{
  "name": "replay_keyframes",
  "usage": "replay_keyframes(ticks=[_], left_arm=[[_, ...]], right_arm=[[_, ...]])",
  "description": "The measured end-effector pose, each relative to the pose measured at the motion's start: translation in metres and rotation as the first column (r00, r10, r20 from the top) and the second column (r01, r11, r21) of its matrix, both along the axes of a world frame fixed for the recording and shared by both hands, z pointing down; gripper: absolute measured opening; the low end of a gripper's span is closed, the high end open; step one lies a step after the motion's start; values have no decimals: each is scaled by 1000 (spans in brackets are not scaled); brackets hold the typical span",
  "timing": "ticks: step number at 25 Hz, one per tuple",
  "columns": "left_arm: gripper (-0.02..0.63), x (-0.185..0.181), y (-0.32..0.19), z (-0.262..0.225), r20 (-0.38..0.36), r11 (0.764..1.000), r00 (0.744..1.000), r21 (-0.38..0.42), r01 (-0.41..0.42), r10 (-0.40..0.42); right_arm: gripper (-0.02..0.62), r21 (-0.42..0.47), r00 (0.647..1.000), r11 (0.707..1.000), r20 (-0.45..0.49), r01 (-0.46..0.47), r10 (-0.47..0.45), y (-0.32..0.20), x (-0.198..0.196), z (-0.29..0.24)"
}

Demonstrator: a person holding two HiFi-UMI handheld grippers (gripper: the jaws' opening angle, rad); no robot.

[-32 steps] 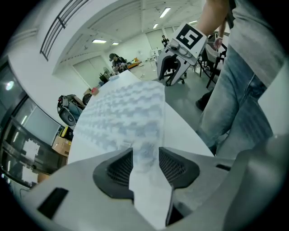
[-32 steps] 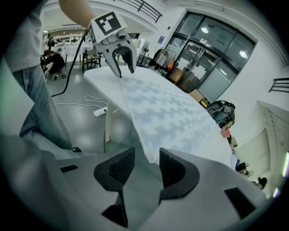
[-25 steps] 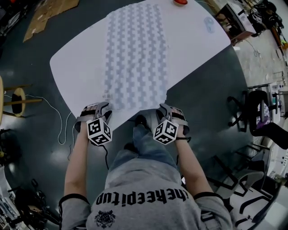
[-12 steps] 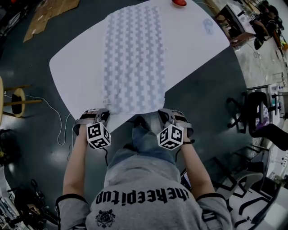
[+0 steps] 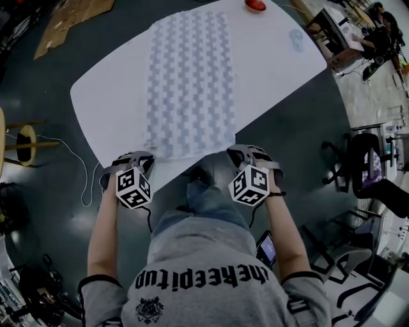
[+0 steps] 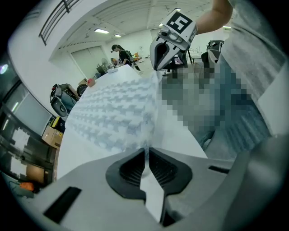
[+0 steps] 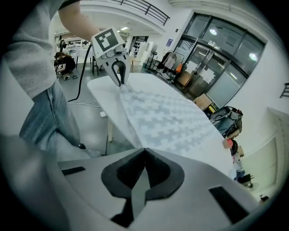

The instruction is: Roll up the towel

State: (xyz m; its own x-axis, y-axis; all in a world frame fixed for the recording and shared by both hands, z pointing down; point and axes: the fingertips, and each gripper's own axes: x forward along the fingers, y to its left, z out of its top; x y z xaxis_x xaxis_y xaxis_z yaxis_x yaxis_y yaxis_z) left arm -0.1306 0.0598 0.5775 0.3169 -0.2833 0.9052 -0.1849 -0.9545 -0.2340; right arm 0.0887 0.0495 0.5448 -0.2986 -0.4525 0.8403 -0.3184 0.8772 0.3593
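Observation:
A long white towel [image 5: 190, 83] with a grey-blue check lies flat on the white table [image 5: 108, 96], its short near edge by me. My left gripper [image 5: 147, 157] is shut on the towel's near left corner; its jaws have just been closing, and cloth [image 6: 113, 117] shows pinched between them at the left gripper's tips [image 6: 146, 151]. My right gripper [image 5: 231, 151] is shut on the near right corner. In the right gripper view the towel [image 7: 167, 119] runs away from the right gripper's closed tips [image 7: 144, 151]. The left gripper [image 7: 118, 80] holds its corner raised a little.
A red object [image 5: 255, 4] sits at the table's far edge, a pale blue mark or thing [image 5: 297, 35] at its far right. A stool [image 5: 25, 137] and a floor cable [image 5: 83, 172] lie left; black chairs [image 5: 374, 172] stand right. People work at desks [image 5: 339, 38] beyond.
Both grippers have gone from open to shut at the towel's near corners. The right gripper has risen and shifted right; the left has stayed about where it was.

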Motion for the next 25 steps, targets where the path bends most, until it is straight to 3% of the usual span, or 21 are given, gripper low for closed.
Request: replay_keyframes(ticks=[9,12,14,17,21,25], left_arm=[[35,-1,-49,1,33,995,996,65,79,-81],[35,-1,-62,4,46,993,994,67,93,-96],[35,-2,-66,6,60,993,993,65,100,-103],[35,-2,-73,8,72,992,991,66,106,-111],[35,-3,-78,11,81,991,990,67,112,-118],[35,-7,-83,12,73,990,988,64,129,-133]], right_arm=[[2,62,997,998,-76,33,-28,-59,4,7],[2,112,995,994,-97,6,5,-80,9,11],[2,127,996,991,-81,-37,48,-89,15,8],[2,116,993,986,20,-119,118,-94,22,-9],[3,-13,956,978,208,-207,205,-66,23,-28],[11,-222,936,953,239,-209,260,-12,21,-7]])
